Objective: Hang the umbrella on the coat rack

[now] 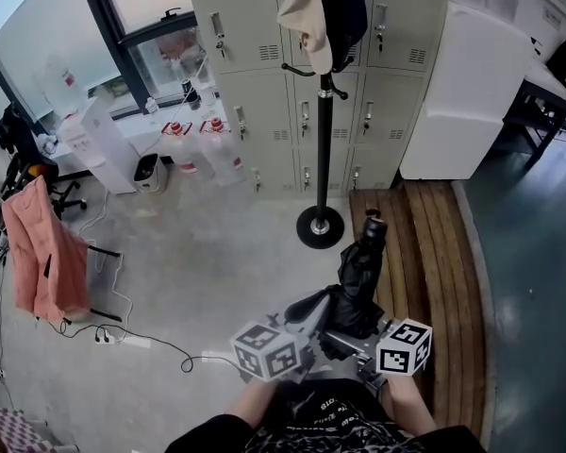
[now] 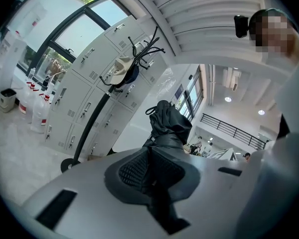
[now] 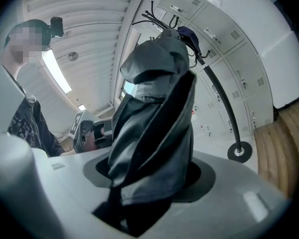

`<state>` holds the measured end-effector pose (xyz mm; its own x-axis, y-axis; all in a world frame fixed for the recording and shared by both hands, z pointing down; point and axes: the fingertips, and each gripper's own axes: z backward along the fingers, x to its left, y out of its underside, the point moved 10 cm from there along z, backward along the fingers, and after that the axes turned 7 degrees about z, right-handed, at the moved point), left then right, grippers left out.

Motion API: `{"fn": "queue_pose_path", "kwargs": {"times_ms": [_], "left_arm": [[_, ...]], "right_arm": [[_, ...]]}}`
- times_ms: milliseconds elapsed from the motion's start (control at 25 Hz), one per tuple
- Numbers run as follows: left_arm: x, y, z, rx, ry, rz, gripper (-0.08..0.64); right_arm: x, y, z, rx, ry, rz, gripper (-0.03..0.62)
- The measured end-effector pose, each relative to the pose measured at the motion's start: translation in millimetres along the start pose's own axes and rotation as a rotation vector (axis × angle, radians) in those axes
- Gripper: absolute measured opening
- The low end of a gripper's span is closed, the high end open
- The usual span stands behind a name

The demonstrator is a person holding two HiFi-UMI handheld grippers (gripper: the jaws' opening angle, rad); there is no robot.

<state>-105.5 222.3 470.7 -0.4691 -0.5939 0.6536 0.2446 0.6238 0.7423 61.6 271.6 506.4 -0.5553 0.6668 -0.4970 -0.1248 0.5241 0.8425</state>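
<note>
As it appears in the head view, the umbrella point(image 1: 360, 276) is a black folding one, collapsed, its loose fabric bunched. It is held low before the person, its far end pointing to the round base of the coat rack point(image 1: 322, 130). The left gripper point(image 1: 313, 317) and right gripper point(image 1: 358, 340) meet at its near end. A cream cap point(image 1: 305, 28) and a dark cap point(image 1: 346, 12) hang on the rack, with lockers point(image 1: 255, 74) behind.

The left gripper view alone shows that gripper's fingers point(image 2: 129, 171) pressed together on a thin black part of the umbrella point(image 2: 168, 126).

In the right gripper view, the fingers point(image 3: 202, 176) stand partly apart, clamped on the thick twisted fabric of the umbrella point(image 3: 154, 118); the rack point(image 3: 222, 103) rises beyond.
</note>
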Motion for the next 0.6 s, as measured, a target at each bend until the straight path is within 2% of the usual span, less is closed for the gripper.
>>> {"fn": "queue_pose_path", "kwargs": {"times_ms": [240, 440, 600], "left_arm": [[21, -15, -24, 0.033, 0.015, -0.025, 0.023], [41, -43, -53, 0.054, 0.046, -0.025, 0.023], [60, -71, -74, 0.107, 0.079, -0.043, 0.021]], "right_arm": [[-24, -10, -13, -0.019, 0.033, -0.031, 0.279], [-49, -36, -27, -0.009, 0.093, 0.004, 0.278], [-69, -56, -42, -0.020, 0.119, 0.008, 0.278]]}}
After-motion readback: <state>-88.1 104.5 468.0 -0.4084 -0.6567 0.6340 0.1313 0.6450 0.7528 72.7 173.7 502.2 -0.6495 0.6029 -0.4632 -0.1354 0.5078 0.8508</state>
